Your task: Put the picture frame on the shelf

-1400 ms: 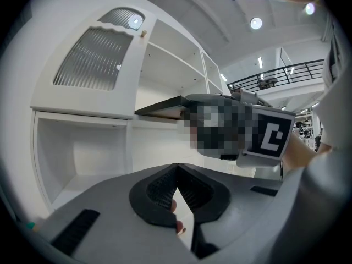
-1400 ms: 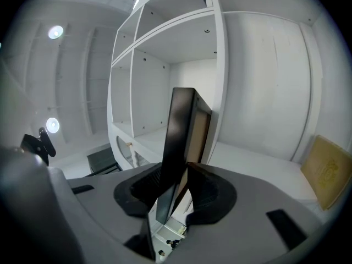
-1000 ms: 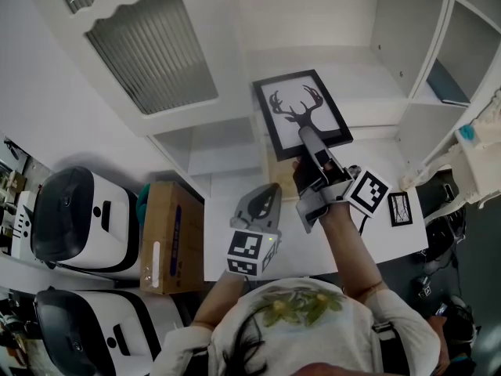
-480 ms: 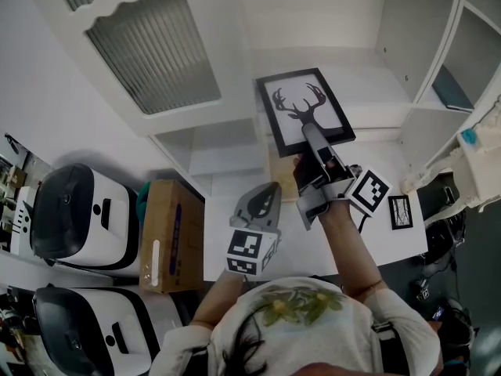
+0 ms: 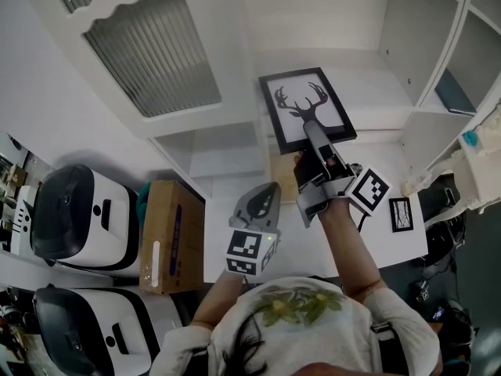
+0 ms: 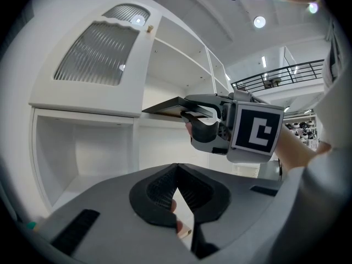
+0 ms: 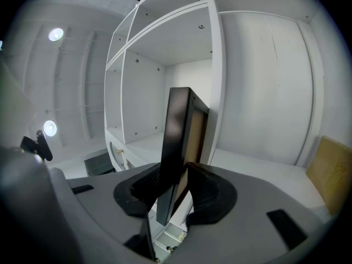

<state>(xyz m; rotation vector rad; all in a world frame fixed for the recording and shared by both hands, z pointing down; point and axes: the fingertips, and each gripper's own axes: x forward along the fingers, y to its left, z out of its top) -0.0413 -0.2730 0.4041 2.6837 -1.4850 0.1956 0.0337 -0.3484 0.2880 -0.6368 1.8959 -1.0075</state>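
Note:
The picture frame (image 5: 307, 110) is black with a deer-antler print on white. My right gripper (image 5: 313, 137) is shut on its near edge and holds it raised in front of the white shelf unit (image 5: 368, 81). In the right gripper view the frame (image 7: 181, 131) stands edge-on between the jaws of the right gripper (image 7: 177, 181), with an open shelf bay behind it. My left gripper (image 5: 267, 193) hangs lower and to the left, shut with nothing in it. The left gripper view shows the left gripper (image 6: 175, 172) closed, with the frame (image 6: 165, 108) above it.
A white cabinet with a ribbed door (image 5: 153, 49) stands at the upper left. A cardboard box (image 5: 171, 237) and two white machines (image 5: 74, 218) sit at the left. A small framed picture (image 5: 400, 211) lies on the table (image 5: 313, 249) at the right. A tan board (image 7: 330, 169) leans in the shelf bay.
My right gripper has carried the frame slightly up and to the right in the head view, toward the shelf unit. The left gripper has stayed put.

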